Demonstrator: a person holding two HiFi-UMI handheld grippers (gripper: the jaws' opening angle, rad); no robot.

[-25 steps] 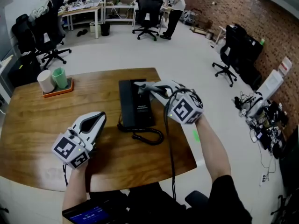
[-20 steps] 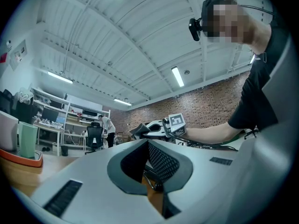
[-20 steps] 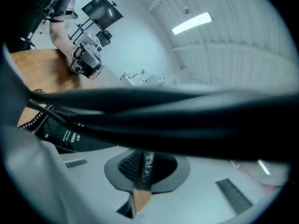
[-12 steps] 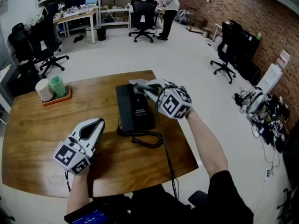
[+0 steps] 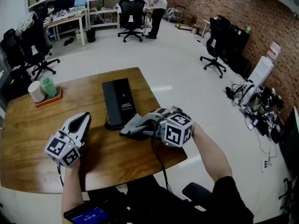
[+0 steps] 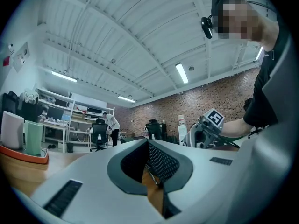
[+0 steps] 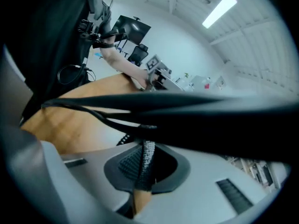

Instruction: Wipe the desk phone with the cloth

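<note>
Your desk phone [image 5: 119, 101] lies near the desk's [image 5: 28, 139] right edge, with bare wood to its left. Your right hand-held gripper [image 5: 124, 131] sits at the phone's near end, jaws together. The left hand-held gripper [image 5: 85, 117] is closed too.

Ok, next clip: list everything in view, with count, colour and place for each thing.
table: 1, brown wood, fills the foreground
desk phone: 1, black, lying mid-table
coiled cord: 1, black, just beside the right jaws
tray: 1, orange, far-left part of the table
cups: 2, white and green, upright on the tray
office chairs: at least three, black, on the floor beyond the table
person: 1, white top, standing by the far desks
brick wall: red-brown, right side
cloth: none visible
left hand-held gripper: white, jaws together, empty, left of the phone
right hand-held gripper: grey-white, jaws together, at the phone's near end
</note>
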